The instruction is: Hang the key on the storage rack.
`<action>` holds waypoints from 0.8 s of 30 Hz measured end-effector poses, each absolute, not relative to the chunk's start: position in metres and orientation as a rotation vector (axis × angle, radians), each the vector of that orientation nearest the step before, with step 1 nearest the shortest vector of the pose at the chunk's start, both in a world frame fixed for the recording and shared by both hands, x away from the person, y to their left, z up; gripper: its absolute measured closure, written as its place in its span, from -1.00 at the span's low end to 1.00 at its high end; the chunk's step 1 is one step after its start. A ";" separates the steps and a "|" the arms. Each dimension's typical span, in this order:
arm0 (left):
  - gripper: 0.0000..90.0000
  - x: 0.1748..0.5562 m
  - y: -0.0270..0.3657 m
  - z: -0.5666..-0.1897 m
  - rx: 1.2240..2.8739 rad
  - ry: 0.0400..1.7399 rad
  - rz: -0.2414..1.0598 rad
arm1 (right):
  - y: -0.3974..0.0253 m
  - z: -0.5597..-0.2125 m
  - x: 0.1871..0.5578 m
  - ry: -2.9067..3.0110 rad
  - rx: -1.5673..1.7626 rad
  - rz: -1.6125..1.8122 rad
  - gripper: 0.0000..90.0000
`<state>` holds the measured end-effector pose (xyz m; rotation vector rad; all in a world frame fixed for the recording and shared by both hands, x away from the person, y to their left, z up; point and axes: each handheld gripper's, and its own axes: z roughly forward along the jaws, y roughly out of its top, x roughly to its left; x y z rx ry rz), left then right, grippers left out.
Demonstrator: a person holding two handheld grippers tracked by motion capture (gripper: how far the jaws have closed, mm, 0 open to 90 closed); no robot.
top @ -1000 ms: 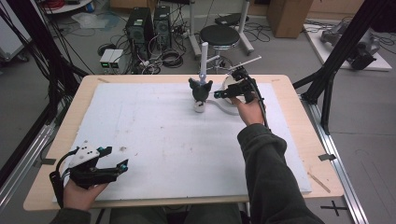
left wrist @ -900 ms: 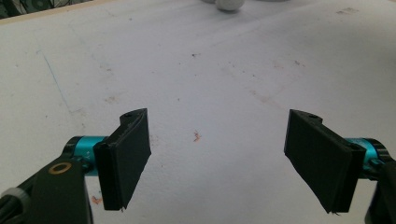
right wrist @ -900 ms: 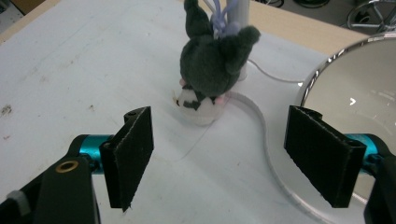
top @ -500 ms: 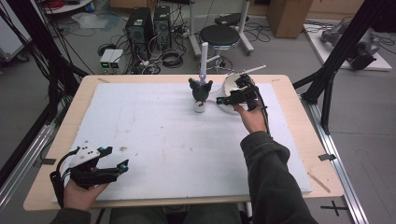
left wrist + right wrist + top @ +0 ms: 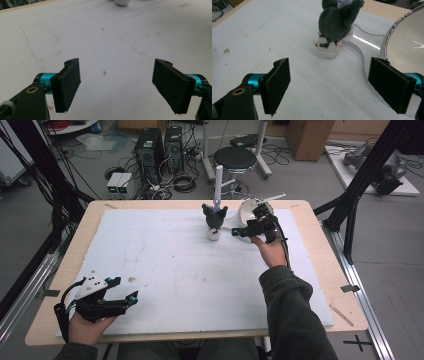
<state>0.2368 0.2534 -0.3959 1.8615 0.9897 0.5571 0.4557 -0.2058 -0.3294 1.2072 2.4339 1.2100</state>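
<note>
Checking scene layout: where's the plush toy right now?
In the high view the plush toy stands at the far middle of the white mat, just left of the metal bowl. The open right tool points at it from the right.

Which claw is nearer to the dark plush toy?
Right. The right claw is just beside the plush toy, open. The left claw is open at the table's near left corner, far off.

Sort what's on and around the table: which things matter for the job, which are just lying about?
Likely in play:
plush toy
metal bowl
right gripper, open, facing the toy

Lying about:
left gripper, open, idle at near edge
stool
computer towers
</note>
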 end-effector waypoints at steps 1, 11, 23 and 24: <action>-0.49 0.237 0.253 -0.396 1.860 0.990 0.559 | -0.206 -0.329 0.455 2.436 1.212 1.209 -0.63; -0.49 0.237 0.253 -0.396 1.861 0.990 0.558 | -0.209 -0.330 0.448 2.417 1.193 1.246 -0.66; -0.49 0.237 0.253 -0.396 1.859 0.992 0.557 | -0.213 -0.335 0.439 2.416 1.193 1.253 -0.67; -0.49 0.237 0.253 -0.396 1.860 0.992 0.557 | -0.214 -0.335 0.439 2.416 1.187 1.253 -0.67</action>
